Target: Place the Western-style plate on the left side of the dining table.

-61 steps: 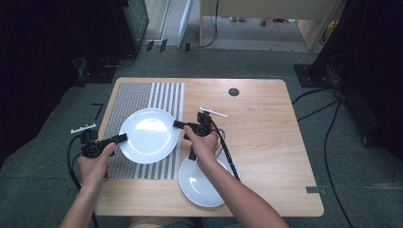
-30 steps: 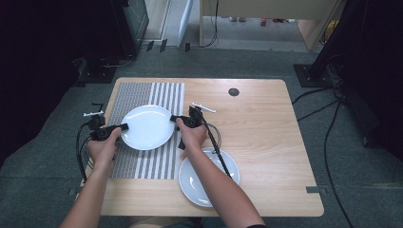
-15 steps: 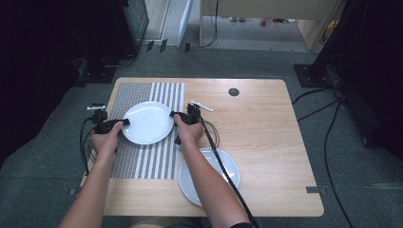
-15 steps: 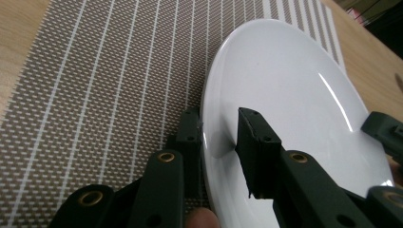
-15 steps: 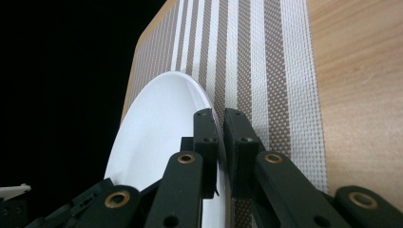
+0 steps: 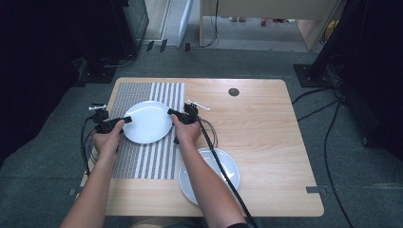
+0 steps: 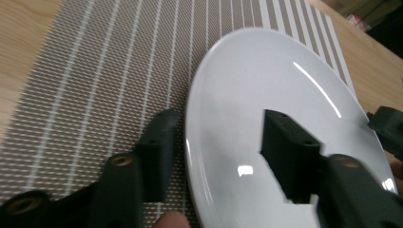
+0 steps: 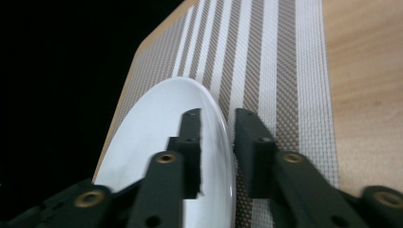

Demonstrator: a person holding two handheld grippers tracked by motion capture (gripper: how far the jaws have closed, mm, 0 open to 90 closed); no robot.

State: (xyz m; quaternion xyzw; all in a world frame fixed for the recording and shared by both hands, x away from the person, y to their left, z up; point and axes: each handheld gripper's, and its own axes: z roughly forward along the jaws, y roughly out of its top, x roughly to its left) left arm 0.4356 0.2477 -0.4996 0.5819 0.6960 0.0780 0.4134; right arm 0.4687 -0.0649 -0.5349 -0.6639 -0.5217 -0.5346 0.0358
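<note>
A white plate lies over the striped placemat toward its far half. My left gripper is at the plate's left rim. In the left gripper view its jaws stand wide apart, one outside the rim, one over the plate, so it is open. My right gripper is at the right rim. In the right gripper view its jaws close tightly on the edge of the plate. The right gripper's tip peeks in beyond the plate.
A second white plate sits on the bare wood near the front edge, partly under the person's right forearm, with the gripper cable running across it. A black round grommet is at the table's far side.
Both grippers have carried the plate away from the person, from the middle of the placemat to its far half. The second plate has not moved.
</note>
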